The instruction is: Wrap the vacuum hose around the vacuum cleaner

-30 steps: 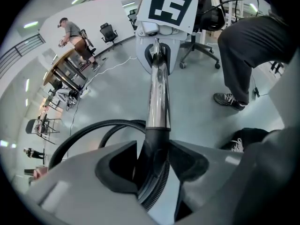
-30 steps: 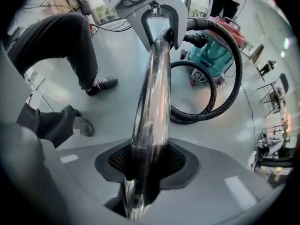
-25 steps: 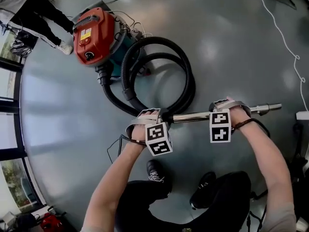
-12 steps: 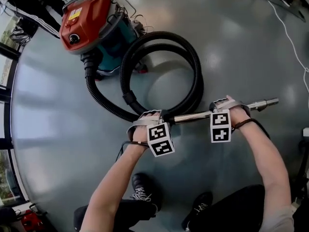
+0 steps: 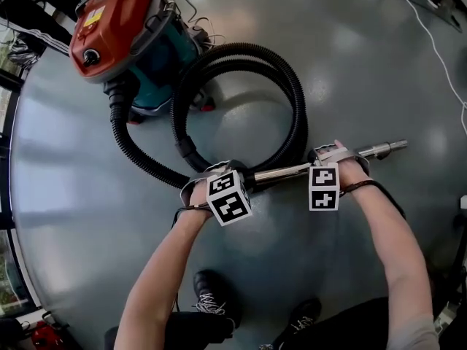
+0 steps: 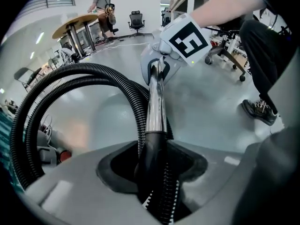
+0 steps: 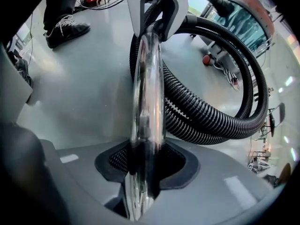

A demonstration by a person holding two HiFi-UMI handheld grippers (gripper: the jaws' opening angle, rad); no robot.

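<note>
**Open room.** Grey floor (image 5: 350, 71) lies bare to the right of the hose loop and along the left side between the loop and the glazed wall. A white cable (image 5: 436, 53) crosses the upper right corner, well apart from the work. The person's shoes (image 5: 211, 301) stand below the hands.

**Vacuum cleaner** (image 5: 117, 28). Red-topped and teal-bodied, it stands at the upper left.

**Hose** (image 5: 295, 100). Black and ribbed, it leaves the cleaner's front, sweeps down the left side and lies in a double loop on the floor beside the body. It is not wound around the cleaner.

**Wand** (image 5: 281, 172). This chrome tube has its long axis running across the head view. The free tip points right and slightly up the picture, and the black cuff (image 6: 152, 149) at the left end joins the hose.

**Left gripper** (image 5: 232, 179). Its jaws are closed on the cuff.

**Right gripper** (image 5: 328, 159). Its jaws are part closed, clamped on the chrome wand near the tip end.

**Change since a second ago.**
- Both grippers have come lower with the wand, and the grips are unchanged.
- The cleaner now sits further toward the upper left corner.
- The bystander seen there has left the view.
- The wand's tip is angled a little more up the picture.
</note>
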